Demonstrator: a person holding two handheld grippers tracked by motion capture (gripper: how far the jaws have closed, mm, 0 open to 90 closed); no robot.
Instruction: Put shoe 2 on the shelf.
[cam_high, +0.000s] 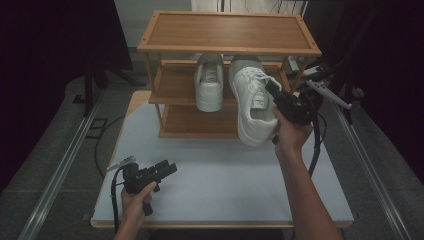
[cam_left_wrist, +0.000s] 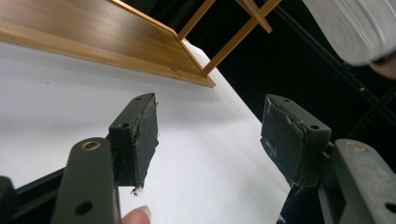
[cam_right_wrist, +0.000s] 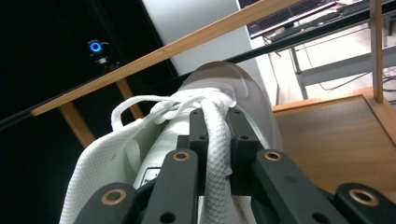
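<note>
A white sneaker (cam_high: 243, 82) hangs in the air in front of the wooden shoe rack (cam_high: 230, 32), level with its middle shelf. My right gripper (cam_high: 273, 89) is shut on it from the right. In the right gripper view the gripper (cam_right_wrist: 217, 123) pinches a white mesh strip by the laces of the sneaker (cam_right_wrist: 219, 86). A second white sneaker (cam_high: 209, 82) stands on the middle shelf, toe inward. My left gripper (cam_high: 169, 168) rests open and empty over the white table (cam_high: 220, 185), front left. Seen in the left gripper view, its fingers (cam_left_wrist: 140, 135) stand wide apart.
The rack stands at the back of the table; its top and bottom shelves are bare. In the left gripper view the bottom shelf (cam_left_wrist: 93, 32) lies ahead and the held sneaker's sole (cam_left_wrist: 355, 28) shows top right. Metal rails (cam_high: 65, 165) and dark stands flank the table.
</note>
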